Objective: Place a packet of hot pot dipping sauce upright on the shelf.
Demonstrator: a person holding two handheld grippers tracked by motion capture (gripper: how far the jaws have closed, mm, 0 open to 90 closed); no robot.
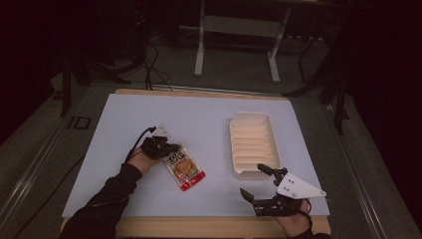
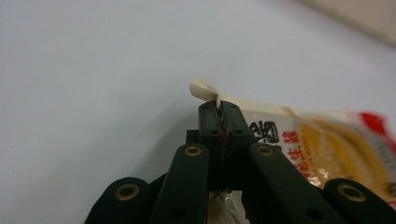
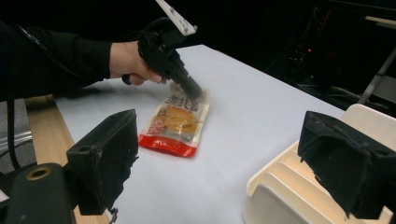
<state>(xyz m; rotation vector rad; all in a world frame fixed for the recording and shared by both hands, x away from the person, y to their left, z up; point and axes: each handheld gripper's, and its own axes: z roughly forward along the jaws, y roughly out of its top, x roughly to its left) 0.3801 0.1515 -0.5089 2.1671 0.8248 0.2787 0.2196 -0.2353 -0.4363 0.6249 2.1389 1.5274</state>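
While the high view sets the whole table [image 1: 119,149] out from above, with the left gripper [image 1: 171,148] at the top end of a snack packet [image 1: 185,172] and the right gripper [image 1: 256,183] near the table's front edge, it is too dim and small to show how the left jaws meet the packet. That is plain in the left gripper view: the left gripper [image 2: 219,112] has its two black jaws pressed together, clenched on the thin sealed top edge of the snack packet [image 2: 327,149], a curl of pale film sticking out just past the tips. The printed body of the packet spreads off to one side of the jaws, over the pale table [image 2: 93,70].

From the right gripper view comes the side-on picture: the left gripper [image 3: 195,93] comes down at a slant onto the packet's far end, a hand [image 3: 128,63] behind it, and the snack packet [image 3: 180,122] seems to have its red end still on the table, though the angle leaves that unsure. Its own jaws stand wide apart, released, with nothing between them; the packet lies well ahead of them, between the two. A cream ridged tray [image 3: 280,186] sits right by one jaw, and in the high view the tray [image 1: 234,129] lies just beyond the right gripper's tips.
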